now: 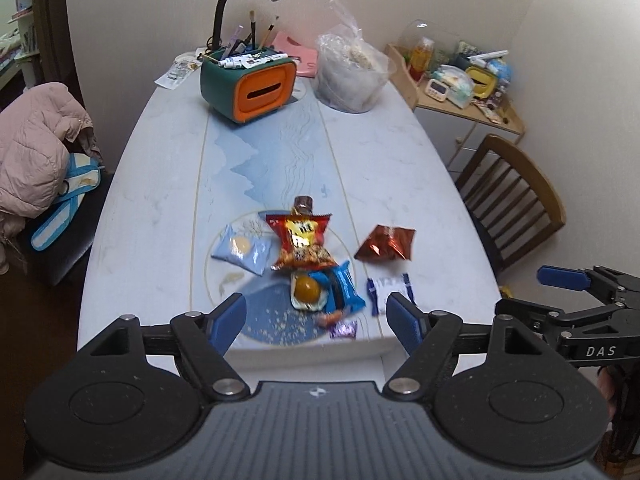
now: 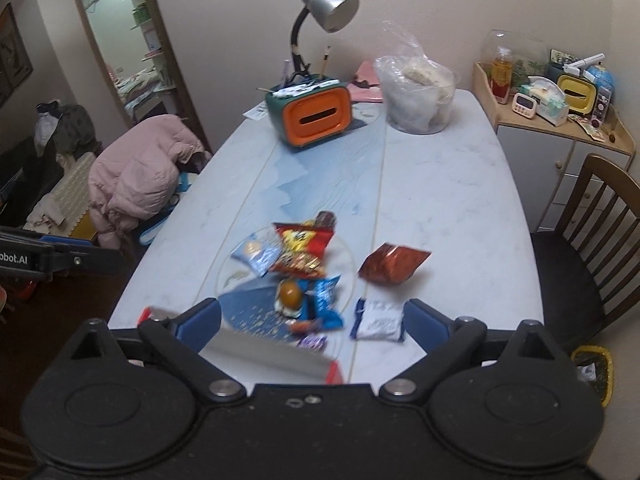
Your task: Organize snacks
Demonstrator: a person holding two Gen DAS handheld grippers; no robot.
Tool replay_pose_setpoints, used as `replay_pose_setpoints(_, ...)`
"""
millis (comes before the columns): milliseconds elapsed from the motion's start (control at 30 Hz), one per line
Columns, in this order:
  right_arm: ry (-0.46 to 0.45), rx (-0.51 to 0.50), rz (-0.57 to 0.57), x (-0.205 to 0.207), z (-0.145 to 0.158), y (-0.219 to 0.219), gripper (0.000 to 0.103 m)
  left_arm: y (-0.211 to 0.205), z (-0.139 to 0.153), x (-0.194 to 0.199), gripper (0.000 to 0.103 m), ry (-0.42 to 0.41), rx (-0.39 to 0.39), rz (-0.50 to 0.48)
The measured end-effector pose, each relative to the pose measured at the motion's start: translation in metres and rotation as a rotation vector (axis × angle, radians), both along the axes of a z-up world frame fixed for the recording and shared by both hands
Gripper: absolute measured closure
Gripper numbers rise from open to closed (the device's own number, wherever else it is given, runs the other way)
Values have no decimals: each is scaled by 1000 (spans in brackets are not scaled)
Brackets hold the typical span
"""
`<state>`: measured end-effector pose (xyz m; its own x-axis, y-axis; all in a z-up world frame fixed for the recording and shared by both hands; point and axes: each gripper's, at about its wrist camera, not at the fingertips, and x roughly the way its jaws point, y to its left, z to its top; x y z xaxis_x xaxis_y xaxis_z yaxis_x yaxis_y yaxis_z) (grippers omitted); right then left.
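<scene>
Crinkly foil packets (image 1: 303, 242) lay heaped ahead of our left tool (image 1: 316, 316) and right tool (image 2: 312, 322), both spread apart and empty; we judged one could slide off when pinched.

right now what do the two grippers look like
Both are matte black linkage frames with round discs at the base, silver pivot pins and blue ribbed pads on the fingers. The left gripper has a grey ribbed body; the right gripper shows white "DAS" lettering in the left wrist view.
</scene>
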<state>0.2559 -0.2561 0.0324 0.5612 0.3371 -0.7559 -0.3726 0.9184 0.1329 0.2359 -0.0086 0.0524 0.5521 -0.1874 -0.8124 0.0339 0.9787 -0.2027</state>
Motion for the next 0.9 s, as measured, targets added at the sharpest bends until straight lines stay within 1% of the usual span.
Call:
replay_pose_setpoints(100, 18, -10, -8, 21, -8, -6, 4, -8, -9, 24, 26, 19, 26, 9)
replay_pose_setpoints(200, 51, -26, -14, 42, -24, -9, 4, -14, -24, 48, 26, 49, 38, 24)
replay_pose_setpoints(333, 109, -55, -21, 68, -56, -11, 4, -23, -51, 76, 26, 86, 55, 37)
replay_pose_setpoints(467, 177, -82, -22, 91, -92, -12, 5, -30, -83, 106, 26, 143, 69, 56)
replay_pose_setpoints(633, 243, -105, -17, 113, -130, -11, 6, -34, -120, 139, 26, 206, 59, 87)
replay_pose_setpoints(733, 278, -122, -14, 124, -150, -10, 6, -39, -141, 157, 26, 225, 80, 100)
replay_pose_setpoints(900, 328, -141, -15, 136, -180, -6, 7, -45, -170, 183, 26, 257, 76, 119)
